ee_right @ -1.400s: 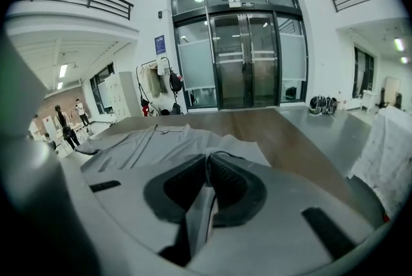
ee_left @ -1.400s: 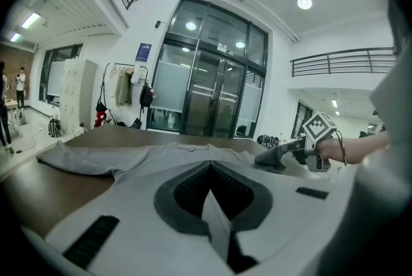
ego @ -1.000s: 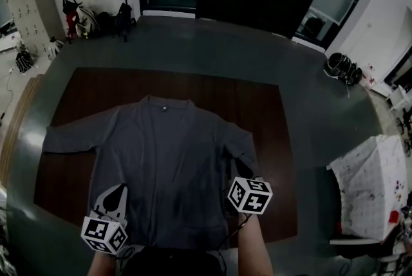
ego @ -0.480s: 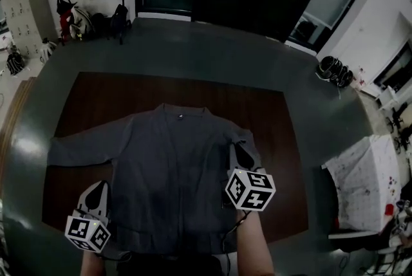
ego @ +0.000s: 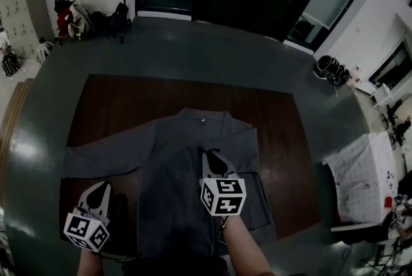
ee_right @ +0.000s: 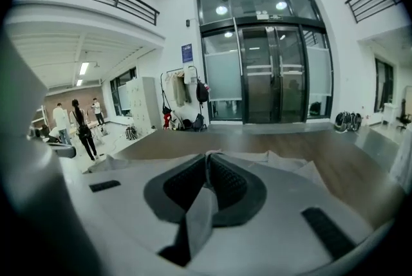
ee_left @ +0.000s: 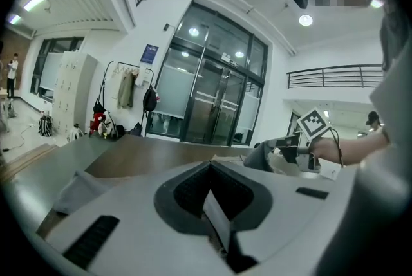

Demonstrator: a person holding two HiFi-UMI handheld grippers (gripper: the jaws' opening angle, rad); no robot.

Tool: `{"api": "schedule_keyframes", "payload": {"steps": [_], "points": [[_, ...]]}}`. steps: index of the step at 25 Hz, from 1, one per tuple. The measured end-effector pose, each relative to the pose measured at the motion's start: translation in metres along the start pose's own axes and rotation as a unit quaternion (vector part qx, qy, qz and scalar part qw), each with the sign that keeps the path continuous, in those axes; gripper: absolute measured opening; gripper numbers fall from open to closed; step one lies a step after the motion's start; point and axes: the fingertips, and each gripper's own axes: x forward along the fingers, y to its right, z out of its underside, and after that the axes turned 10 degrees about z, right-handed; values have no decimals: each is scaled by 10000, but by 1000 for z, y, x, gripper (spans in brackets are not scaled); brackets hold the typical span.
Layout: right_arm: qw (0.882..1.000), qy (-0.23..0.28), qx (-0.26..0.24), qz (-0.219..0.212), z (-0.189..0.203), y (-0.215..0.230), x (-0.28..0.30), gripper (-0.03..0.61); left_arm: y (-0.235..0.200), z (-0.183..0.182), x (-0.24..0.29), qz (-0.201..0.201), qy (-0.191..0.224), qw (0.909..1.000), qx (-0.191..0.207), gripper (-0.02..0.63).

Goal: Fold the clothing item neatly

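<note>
both claws clamped on grey long-sleeved cloth garment (ego: 168, 159). right gripper (ego: 214, 159) over its collar-to-hem midline, left gripper (ego: 102, 191) at left edge.

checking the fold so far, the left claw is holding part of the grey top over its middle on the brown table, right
No, the right claw is holding part of the grey top over its middle on the brown table; the head view shows it.
</note>
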Motion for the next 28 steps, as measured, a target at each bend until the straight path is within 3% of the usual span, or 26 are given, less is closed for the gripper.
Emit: {"api": "schedule_keyframes", "payload": {"steps": [5, 8, 11, 17, 22, 26, 27, 28], "points": [[9956, -707, -547, -284, 55, -52, 35, 17, -16, 12, 5, 142, -182, 9993, -283, 8], [9854, -1183, -877, -849, 88, -84, 41, 95, -25, 19, 8, 175, -237, 9988, -391, 8], [9785, -1379, -1090, -1080, 104, -99, 36, 104, -32, 22, 16, 193, -246, 9983, -492, 8], [9817, -1807, -535, -268, 130, -56, 49, 106, -35, 26, 37, 311, -328, 9976, -518, 8], [9792, -1993, 360, -95, 134, -38, 77, 206, -38, 34, 43, 272, -384, 9969, -629, 8], [9755, -2167, 354, 163, 139, -38, 97, 202, -49, 41, 39, 171, -417, 9962, -744, 8], [9753, -2176, 282, 267, 137, -38, 99, 152, -52, 42, 37, 149, -422, 9961, -757, 8], [9763, -2126, 194, 363, 133, -38, 99, 33, -53, 41, 36, 127, -425, 9960, -769, 8]]}}
